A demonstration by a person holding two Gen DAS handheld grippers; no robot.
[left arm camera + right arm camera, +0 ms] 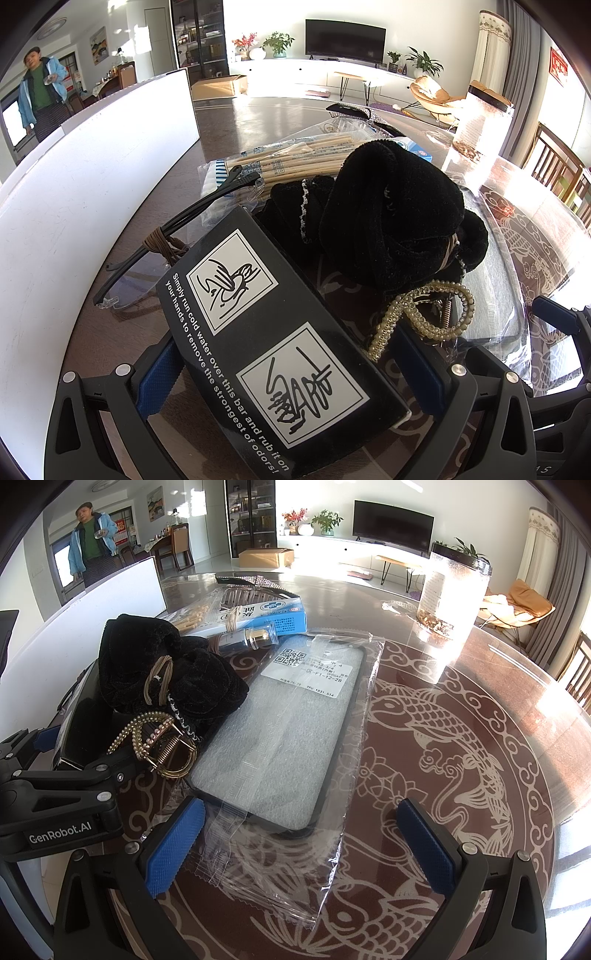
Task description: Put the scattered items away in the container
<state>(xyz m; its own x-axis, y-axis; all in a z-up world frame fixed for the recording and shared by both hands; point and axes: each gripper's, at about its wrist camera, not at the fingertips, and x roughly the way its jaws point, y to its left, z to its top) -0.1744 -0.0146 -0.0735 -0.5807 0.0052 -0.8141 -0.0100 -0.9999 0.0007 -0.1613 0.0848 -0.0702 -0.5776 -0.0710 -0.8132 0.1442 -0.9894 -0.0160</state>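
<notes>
A black carton with white printed panels lies on the table between the fingers of my left gripper, whose jaws stand open and wide on either side of it. Past the carton lie a black velvet hair band, a pearl hair clip, clear glasses and a packet of bamboo sticks. My right gripper is open, straddling the near end of a bagged phone case. The white container rises to the left of the pile.
A blue medicine box and a small bottle lie behind the phone case. A tall clear jar stands at the far right of the fish-patterned table. A person stands in the background at the left; chairs line the right edge.
</notes>
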